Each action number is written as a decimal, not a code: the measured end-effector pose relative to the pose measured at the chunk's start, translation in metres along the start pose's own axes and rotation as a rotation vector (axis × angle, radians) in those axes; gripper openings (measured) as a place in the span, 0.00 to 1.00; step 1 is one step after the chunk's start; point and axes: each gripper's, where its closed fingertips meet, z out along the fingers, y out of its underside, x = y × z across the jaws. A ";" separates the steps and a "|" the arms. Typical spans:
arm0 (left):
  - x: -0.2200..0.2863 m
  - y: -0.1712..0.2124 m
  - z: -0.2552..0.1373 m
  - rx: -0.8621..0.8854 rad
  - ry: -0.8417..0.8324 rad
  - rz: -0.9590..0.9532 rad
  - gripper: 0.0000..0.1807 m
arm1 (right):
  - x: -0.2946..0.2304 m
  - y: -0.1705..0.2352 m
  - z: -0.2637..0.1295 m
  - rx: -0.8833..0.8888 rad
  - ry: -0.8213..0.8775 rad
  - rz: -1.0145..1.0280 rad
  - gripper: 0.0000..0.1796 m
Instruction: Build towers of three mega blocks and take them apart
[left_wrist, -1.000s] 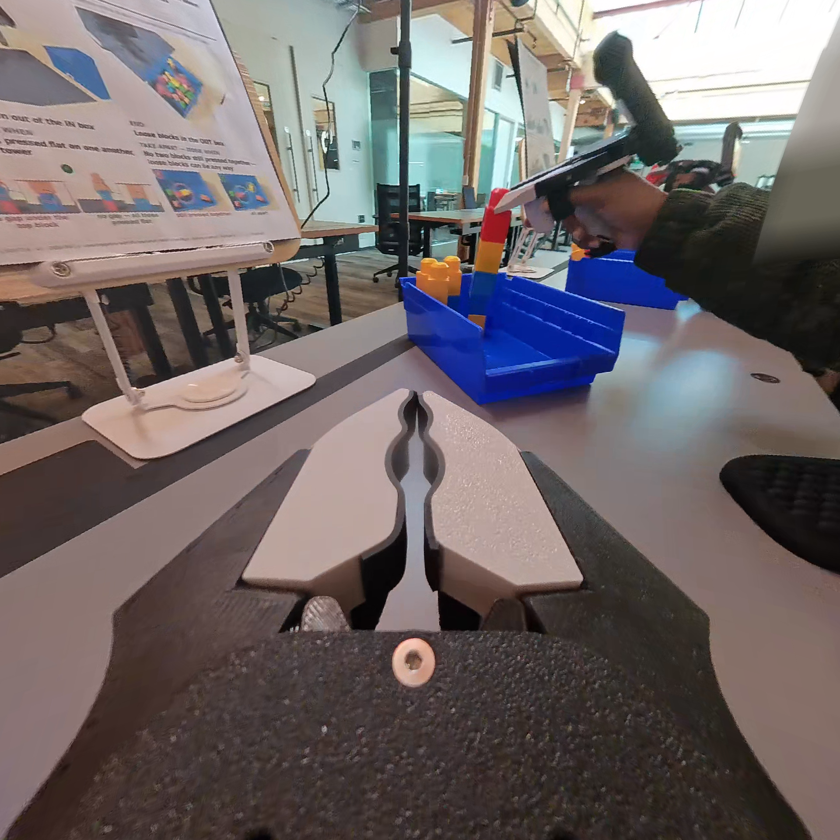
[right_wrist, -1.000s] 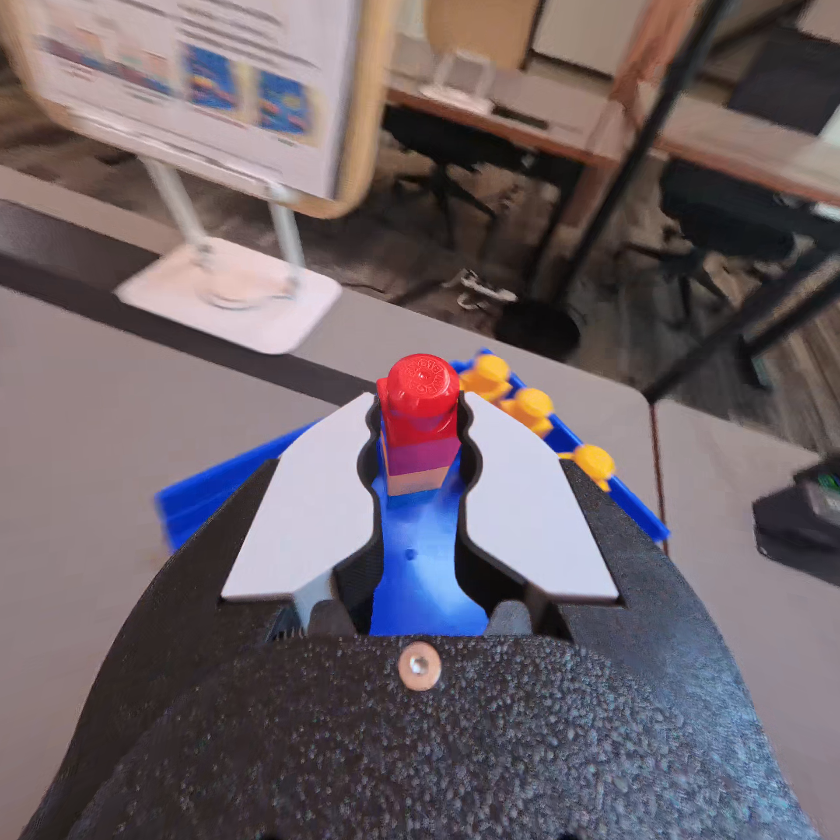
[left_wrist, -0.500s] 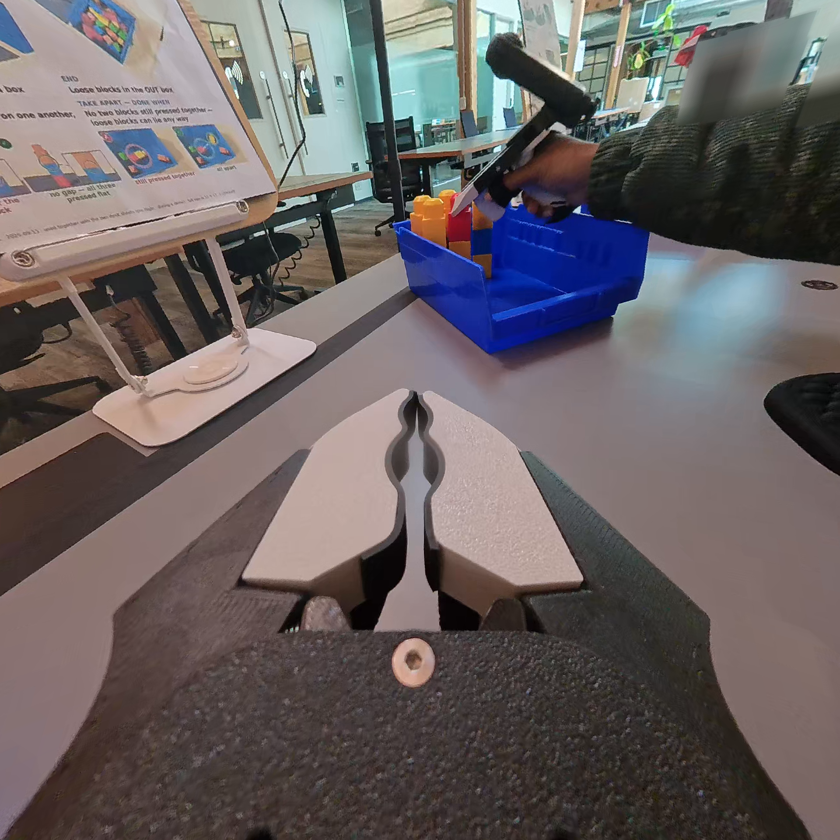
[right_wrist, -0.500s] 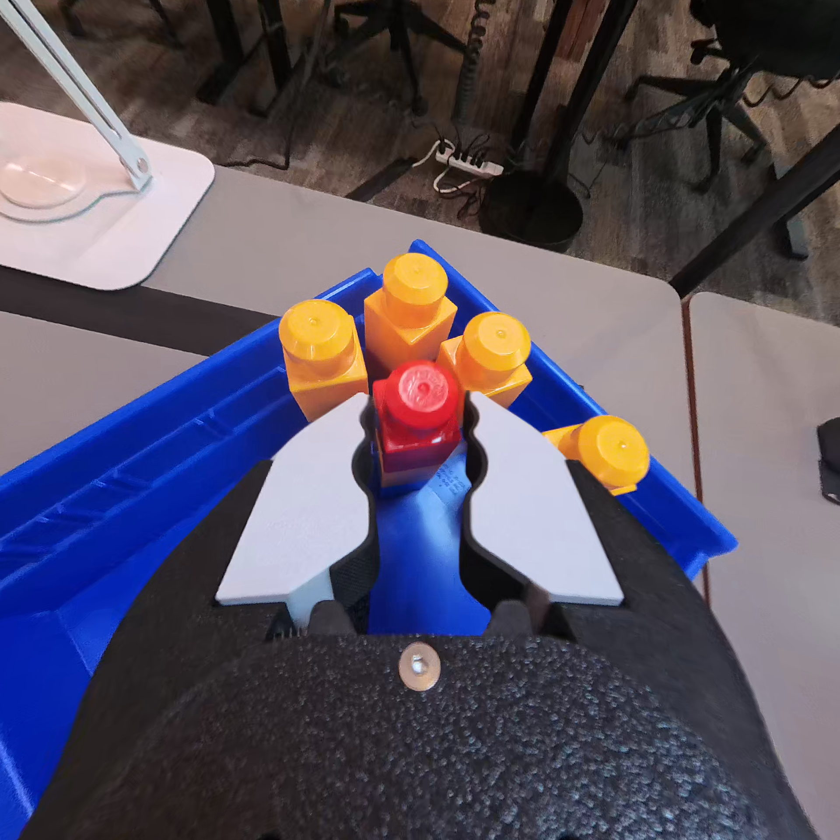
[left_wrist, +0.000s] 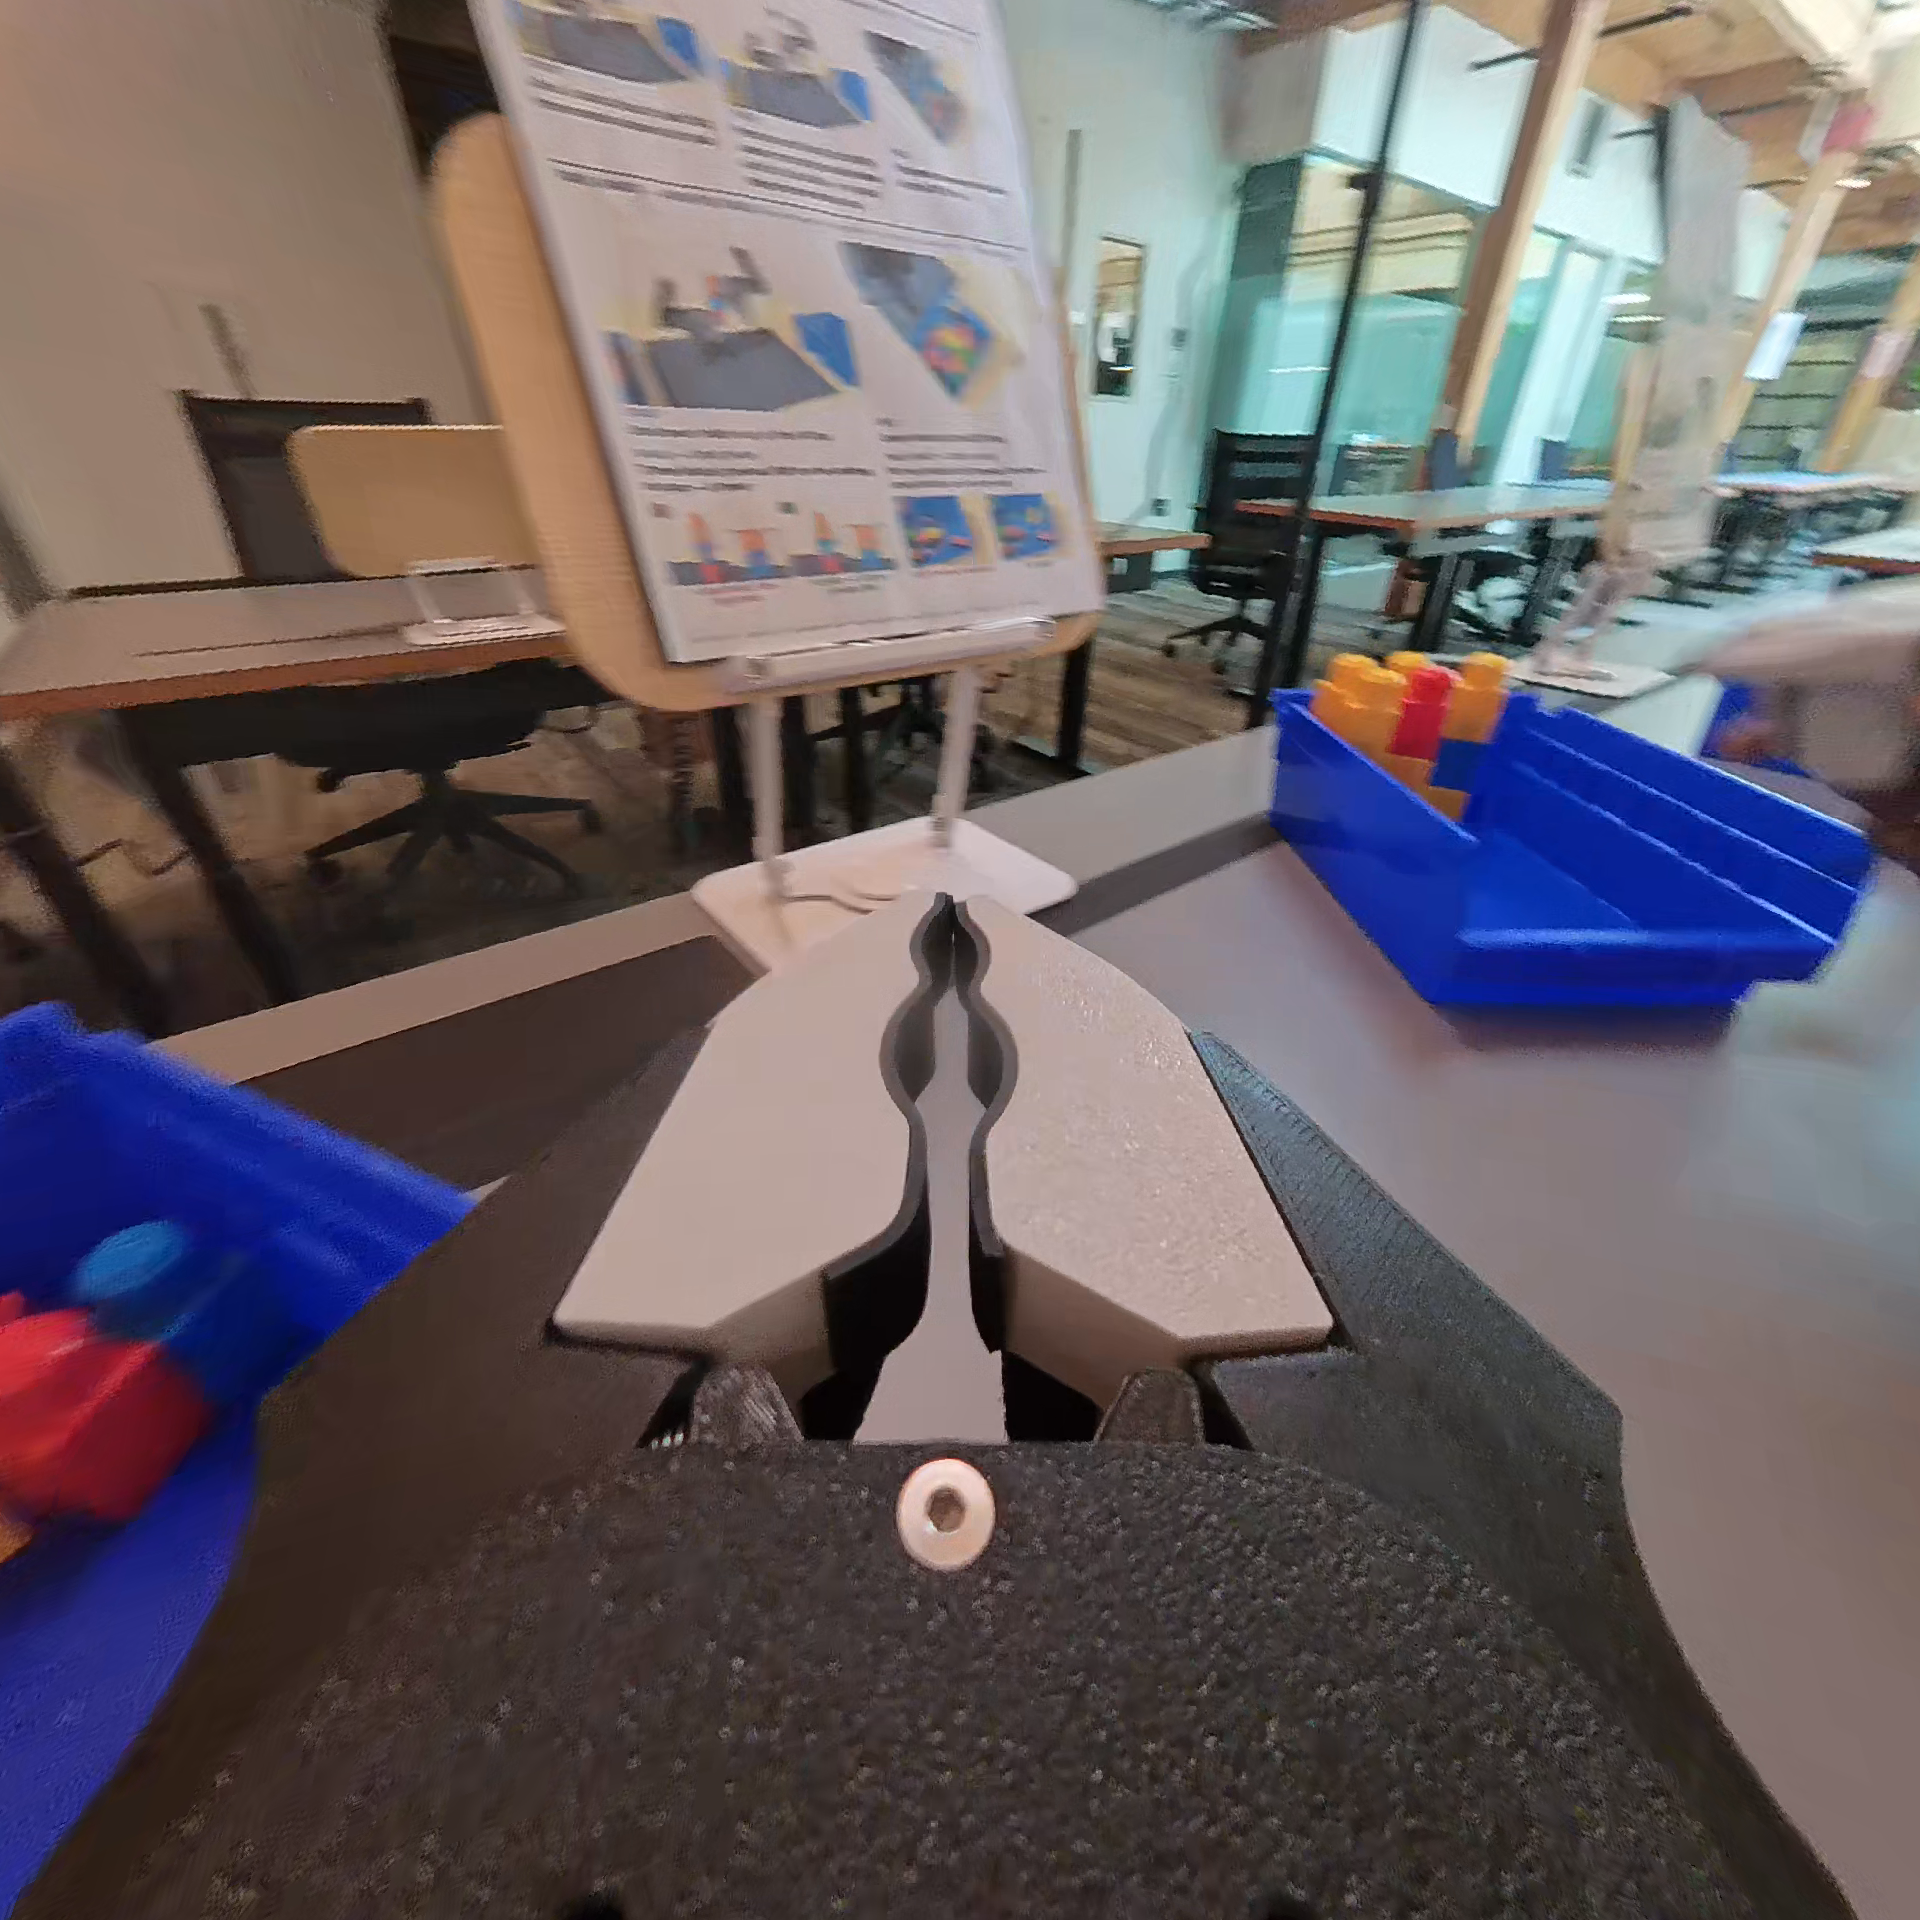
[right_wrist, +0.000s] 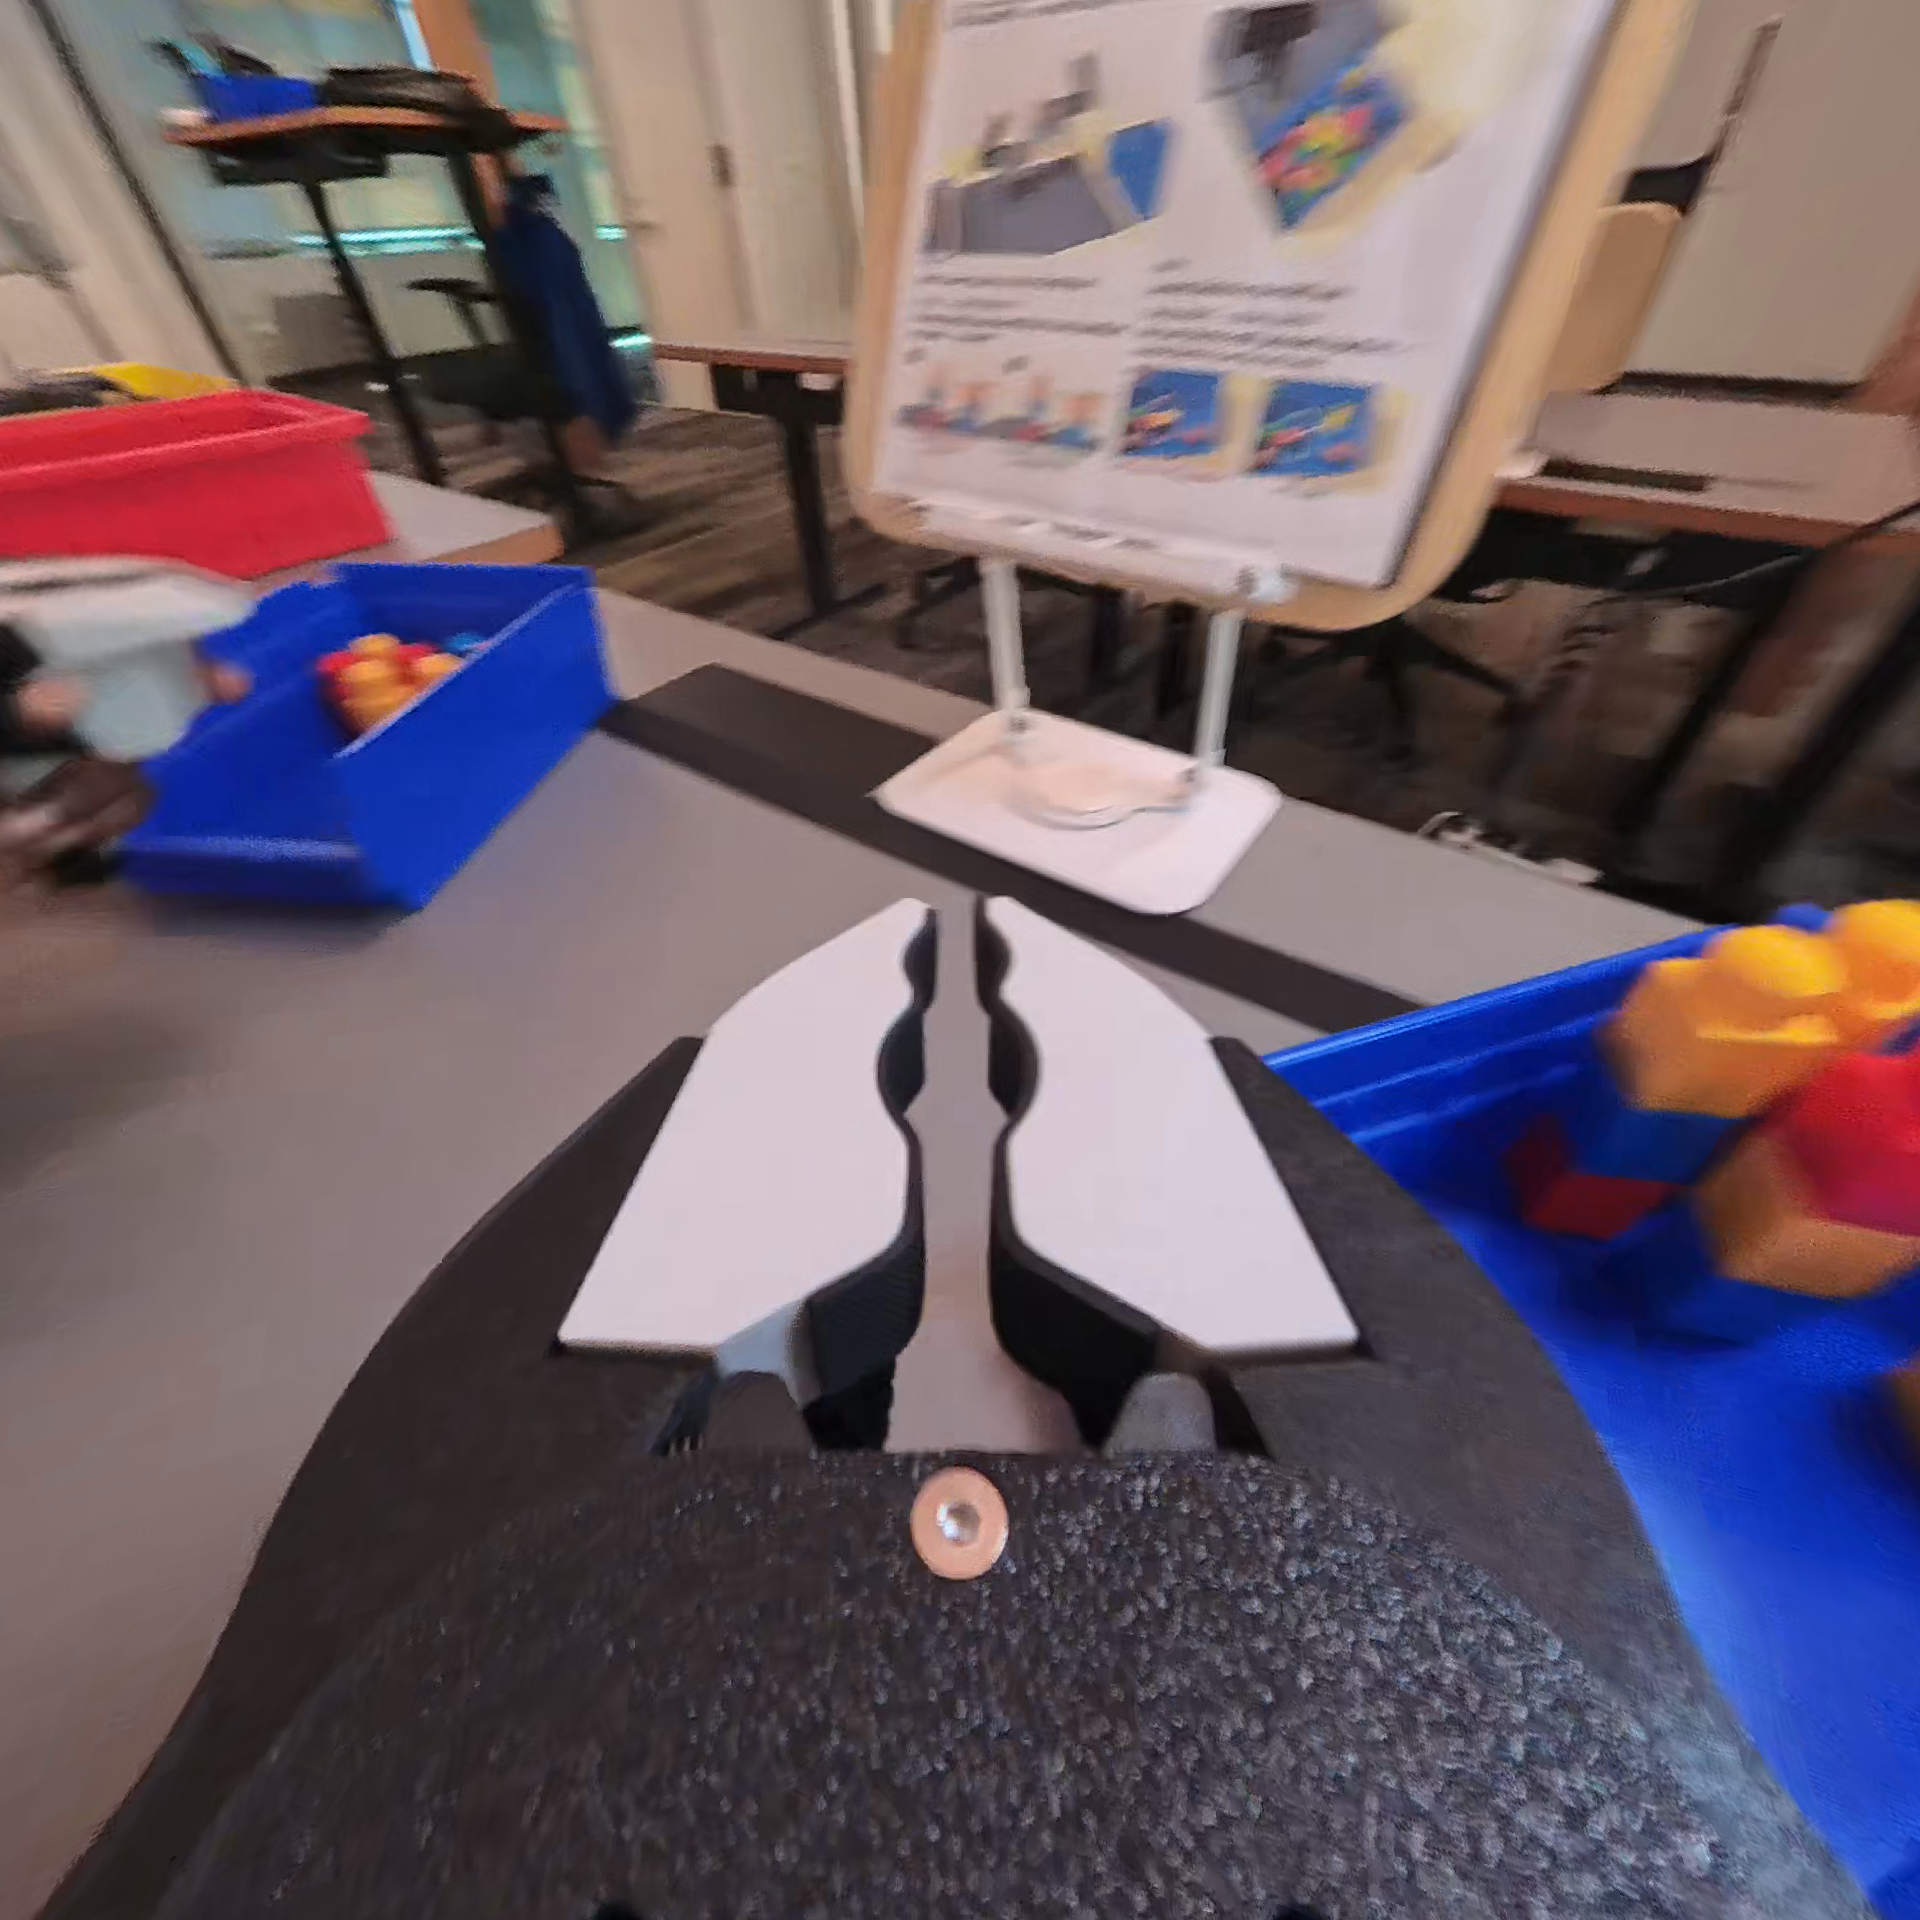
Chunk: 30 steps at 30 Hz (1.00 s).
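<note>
My left gripper (left_wrist: 951, 912) is shut and empty, low over the grey table. To its left a blue bin (left_wrist: 156, 1122) holds loose red and blue blocks (left_wrist: 83, 1382), blurred. To its right a second blue bin (left_wrist: 1662, 945) holds standing towers, one topped red (left_wrist: 1425, 712) among orange-topped ones. My right gripper (right_wrist: 954, 916) is empty, its jaws only a thin slit apart, just left of that tower bin (right_wrist: 1403, 1039); the towers (right_wrist: 1818, 1143) are blurred. The loose-block bin (right_wrist: 468, 748) lies far left, with the left gripper (right_wrist: 104, 665) blurred beside it.
An instruction board on a white stand (left_wrist: 883, 894) stands at the table's far edge between the bins; it also shows in the right wrist view (right_wrist: 1091, 821). A red bin (right_wrist: 177, 478) sits on another table behind. A dark strip (right_wrist: 831, 758) runs across the table.
My right gripper let go of the red-topped tower in the bin, drew back, swung left and closed. My left gripper, still shut, swung left toward the loose-block bin.
</note>
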 end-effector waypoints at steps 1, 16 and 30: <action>-0.019 -0.005 -0.005 -0.008 -0.049 -0.009 0.00 | -0.020 0.009 -0.004 -0.001 -0.038 0.010 0.00; -0.228 0.121 -0.005 -0.895 -0.271 0.015 0.28 | -0.121 0.081 0.005 -0.040 -0.314 0.052 0.03; -0.229 0.123 -0.011 -1.129 -0.284 0.377 0.20 | -0.126 0.095 0.002 -0.058 -0.363 -0.001 0.03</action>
